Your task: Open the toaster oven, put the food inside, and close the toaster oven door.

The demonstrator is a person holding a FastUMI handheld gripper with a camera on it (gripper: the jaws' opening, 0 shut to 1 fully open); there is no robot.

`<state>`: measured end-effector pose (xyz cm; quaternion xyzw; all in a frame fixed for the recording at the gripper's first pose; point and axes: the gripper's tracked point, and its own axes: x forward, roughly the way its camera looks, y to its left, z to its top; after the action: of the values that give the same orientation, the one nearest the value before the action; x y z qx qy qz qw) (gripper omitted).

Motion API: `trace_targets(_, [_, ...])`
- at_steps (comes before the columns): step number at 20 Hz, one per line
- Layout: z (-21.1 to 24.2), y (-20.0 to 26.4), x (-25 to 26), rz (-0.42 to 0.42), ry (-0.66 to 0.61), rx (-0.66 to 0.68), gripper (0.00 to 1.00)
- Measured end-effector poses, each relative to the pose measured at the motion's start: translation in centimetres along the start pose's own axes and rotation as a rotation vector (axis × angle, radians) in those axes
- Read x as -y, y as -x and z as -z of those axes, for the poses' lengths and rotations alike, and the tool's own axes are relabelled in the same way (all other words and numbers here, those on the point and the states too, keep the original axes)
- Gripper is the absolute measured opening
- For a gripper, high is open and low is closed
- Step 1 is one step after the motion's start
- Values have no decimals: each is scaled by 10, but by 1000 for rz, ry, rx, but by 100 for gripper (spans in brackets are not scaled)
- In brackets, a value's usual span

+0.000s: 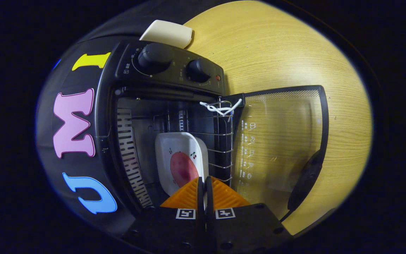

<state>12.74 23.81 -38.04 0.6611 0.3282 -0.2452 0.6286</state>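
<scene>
The black toaster oven (169, 70) stands open, and the whole scene looks turned on its side. Its glass door (284, 141) is swung fully down over the wooden table, with the dark handle (305, 183) at its outer edge. A white dish (176, 146) carrying a round pink piece of food (183, 169) sits inside the cavity on the wire rack (220, 141). My gripper (204, 180) is at the oven mouth. Its orange fingers are shut on the near rim of the dish, a sliver of white showing between them.
A white string (220, 107) is tied to the rack's front corner by the door hinge. Two black knobs (155, 58) sit on the control panel. A cream-coloured object (167, 32) lies on the wooden table (277, 53) behind the oven.
</scene>
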Motion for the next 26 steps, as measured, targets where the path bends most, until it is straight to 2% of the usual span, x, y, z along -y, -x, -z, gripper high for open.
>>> trace_targets(2, [6, -1, -2, -14, -8, -31, 11])
trace_targets(3, [6, 1, -3, -17, -7, -37, 26])
trace_targets(4, [8, 3, -6, -24, -10, -48, 34])
trace_targets(6, [10, 10, -10, -44, -6, -79, 56])
trace_targets(7, [11, 15, -8, -42, 3, -96, 76])
trace_targets(9, [8, 26, -6, -47, 25, -116, 97])
trace_targets(11, [5, 42, -4, -65, 79, -133, 99])
trace_targets(13, [2, 60, -6, -90, 186, -152, 99])
trace_targets(18, [7, 108, -10, -220, 626, -206, 98])
trace_targets(21, [1, 129, -2, -269, 893, -179, 98])
trace_targets(23, [-4, 139, 2, -287, 984, -163, 98])
trace_targets(26, [-7, 148, 16, -271, 1036, -173, 98])
